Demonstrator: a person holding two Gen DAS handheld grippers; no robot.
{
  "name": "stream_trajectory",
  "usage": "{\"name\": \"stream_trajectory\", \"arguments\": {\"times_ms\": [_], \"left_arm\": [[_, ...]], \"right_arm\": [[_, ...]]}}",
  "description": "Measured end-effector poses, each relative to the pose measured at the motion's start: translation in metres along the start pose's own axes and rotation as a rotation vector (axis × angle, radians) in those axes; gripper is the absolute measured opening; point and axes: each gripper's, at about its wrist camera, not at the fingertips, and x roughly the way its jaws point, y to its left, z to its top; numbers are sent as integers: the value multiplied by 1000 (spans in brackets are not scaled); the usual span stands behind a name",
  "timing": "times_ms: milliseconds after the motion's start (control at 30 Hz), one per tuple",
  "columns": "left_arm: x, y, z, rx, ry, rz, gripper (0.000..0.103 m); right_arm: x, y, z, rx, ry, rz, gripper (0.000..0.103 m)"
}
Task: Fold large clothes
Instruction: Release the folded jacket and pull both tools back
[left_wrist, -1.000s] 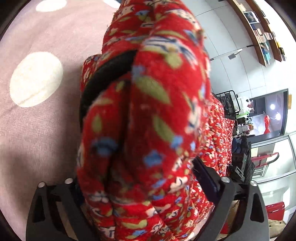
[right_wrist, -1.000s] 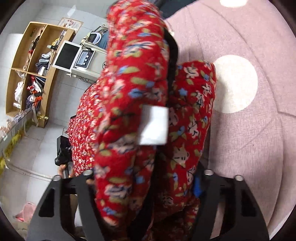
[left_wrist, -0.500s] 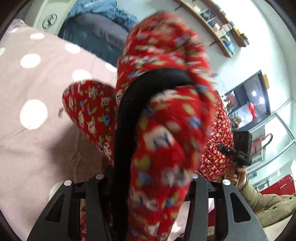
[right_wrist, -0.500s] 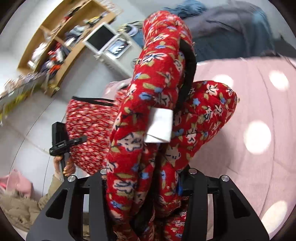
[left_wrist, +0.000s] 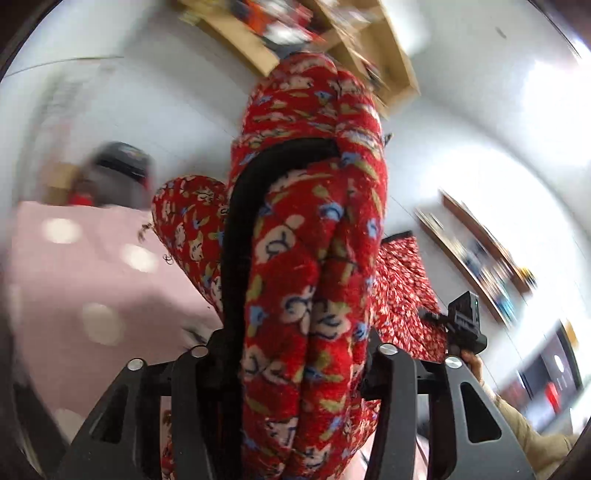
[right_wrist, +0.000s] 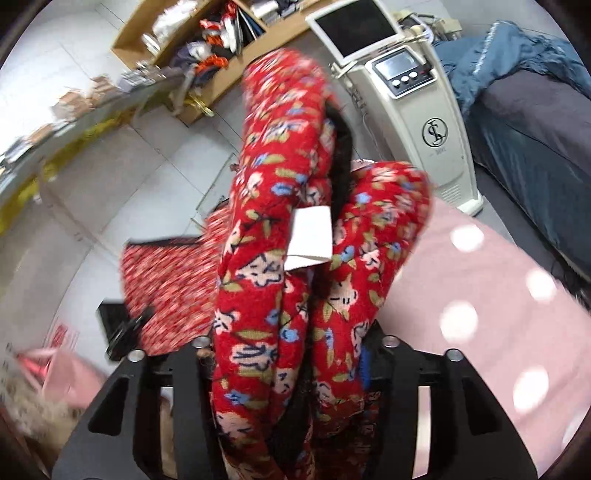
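Two grippers each clamp a thick bunch of one red flowered garment, which is lifted off the pink dotted bedcover and fills the middle of both views.

From the left wrist camera, the left gripper has its jaws pressed in on the bunched cloth, which rises from 6 o'clock up to 12 o'clock. A black trim band curves along the bunch on its 9 o'clock side. The bedcover lies at 8 o'clock. At 4 o'clock more of the red cloth stretches across to the other gripper, a dark tool held in a hand. Wooden shelves are blurred at 12 o'clock.

From the right wrist camera, the right gripper likewise has its jaws closed onto two fat folds of the garment. A white label hangs between the folds near the centre. The bedcover spreads at 4 o'clock. A white machine with a screen stands at 1 o'clock, a blue blanket at 2 o'clock, and a cluttered wooden shelf at 11 o'clock. At 8 o'clock the cloth runs over to the left gripper, seen as a blurred dark shape.
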Motion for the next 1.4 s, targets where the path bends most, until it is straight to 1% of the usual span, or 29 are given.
{"name": "stream_trajectory", "arguments": {"times_ms": [33, 67, 100, 133, 200, 233, 267, 300, 333, 367, 400, 433, 500, 533, 600, 633, 667, 700, 733, 767, 833, 967, 1000, 1033, 1100, 1133, 1200, 1300, 1400], "left_arm": [[6, 17, -2, -12, -5, 60, 68], [13, 28, -8, -14, 22, 111, 76], [29, 41, -16, -19, 58, 189, 78], [54, 54, -32, -29, 108, 293, 78], [96, 100, -65, -87, 245, 390, 76], [107, 119, -79, -120, 278, 444, 78], [107, 134, -89, -148, 249, 466, 81], [99, 146, -95, -187, 201, 441, 83], [89, 157, -99, -246, 168, 378, 85], [83, 163, -100, -279, 159, 349, 86], [80, 164, -101, -286, 163, 349, 86], [76, 161, -99, -271, 170, 366, 86], [69, 151, -95, -235, 165, 415, 86], [62, 143, -95, -234, 155, 466, 87], [48, 131, -91, -233, 108, 606, 90], [36, 112, -92, -208, 67, 716, 90], [31, 98, -94, -183, 46, 767, 91], [27, 84, -93, -149, 28, 816, 96], [25, 63, -98, -104, 16, 850, 97], [26, 38, -108, -67, 23, 859, 97], [23, 31, -108, -9, 93, 858, 97], [59, -22, -122, 42, 164, 920, 97], [59, -18, -108, 46, 175, 918, 97], [63, -26, -102, 49, 183, 913, 97], [68, -38, -98, 28, 164, 932, 97], [47, -43, -101, 16, 159, 945, 97], [53, -48, -102, -18, 179, 992, 97], [53, -50, -107, -49, 200, 1022, 97], [54, -49, -112, -74, 164, 1074, 97]], "right_arm": [[22, 1, 18, 20, -9, -5, 67], [54, -1, 40, 57, -47, -26, 77], [84, -10, 53, 118, -98, -66, 87], [103, -20, 53, 184, -121, -99, 87], [156, -48, 33, 398, -126, -103, 87], [184, -65, 3, 514, -88, -96, 87], [203, -72, -17, 575, -52, -89, 87], [224, -79, -46, 627, 8, -68, 87], [238, -82, -62, 642, 49, -50, 84], [248, -83, -85, 625, 101, -41, 82], [252, -82, -98, 572, 127, -51, 79], [249, -75, -110, 470, 134, -93, 79], [239, -58, -116, 272, 135, -181, 79], [234, -51, -117, 197, 138, -207, 80], [223, -30, -123, 42, 167, -276, 82], [222, -22, -125, -14, 197, -306, 85], [218, -11, -128, -72, 230, -326, 85], [213, -2, -132, -115, 249, -337, 85], [208, 9, -138, -163, 262, -345, 85], [203, 17, -144, -198, 268, -342, 85], [193, 38, -158, -276, 284, -329, 88], [177, 108, -162, -499, 284, -333, 91], [175, 123, -164, -570, 288, -340, 93], [171, 134, -166, -623, 288, -352, 93], [165, 153, -167, -729, 278, -384, 93], [163, 158, -165, -756, 277, -392, 93], [168, 165, -157, -780, 285, -400, 93], [177, 169, -145, -781, 302, -375, 93], [191, 171, -138, -787, 321, -380, 93]]}}
